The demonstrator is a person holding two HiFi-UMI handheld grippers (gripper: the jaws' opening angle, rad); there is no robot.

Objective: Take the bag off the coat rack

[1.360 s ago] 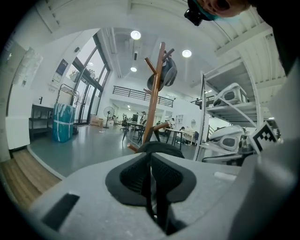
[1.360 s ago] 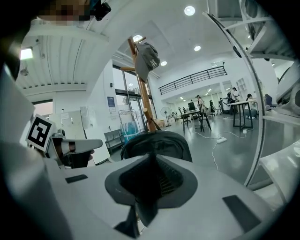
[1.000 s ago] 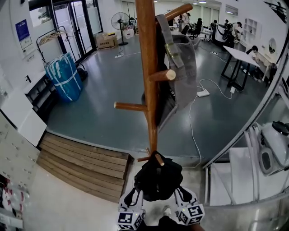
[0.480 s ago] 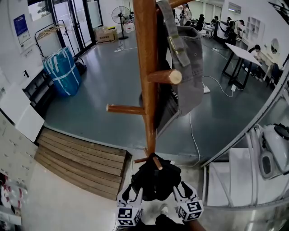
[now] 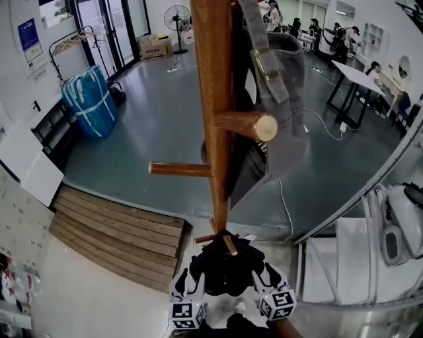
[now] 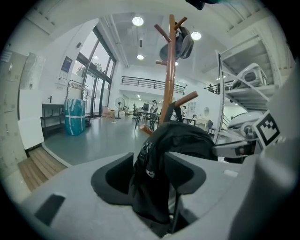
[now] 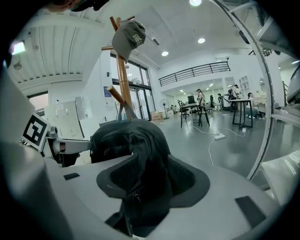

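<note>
Both jaw pairs have just been opening and stand wide; my left gripper [image 6: 152, 171] and right gripper [image 7: 152, 180] straddle slack fabric of the bag [image 5: 225, 267], hung on the coat rack's [image 5: 215, 119] lowest peg [image 5: 229, 244]. I'd pinch firmly, then lift outward.

Left tool [image 6: 151, 180], jaws just opening wide, black bag [image 6: 176, 140] draped loosely between them; beyond the tool, wooden coat rack [image 6: 168, 84] upright, grey cap [image 6: 180, 44] at its top.

Brown wooden coat rack [image 5: 215, 119]: one
Black fabric bag [image 5: 225, 267]: one
Grey fabric cap [image 5: 284, 86]: one
Blue wrapped bundle [image 5: 89, 99]: one
Standing pedestal fan [image 5: 175, 16]: one
Wooden plank step [image 5: 119, 231]: one
</note>
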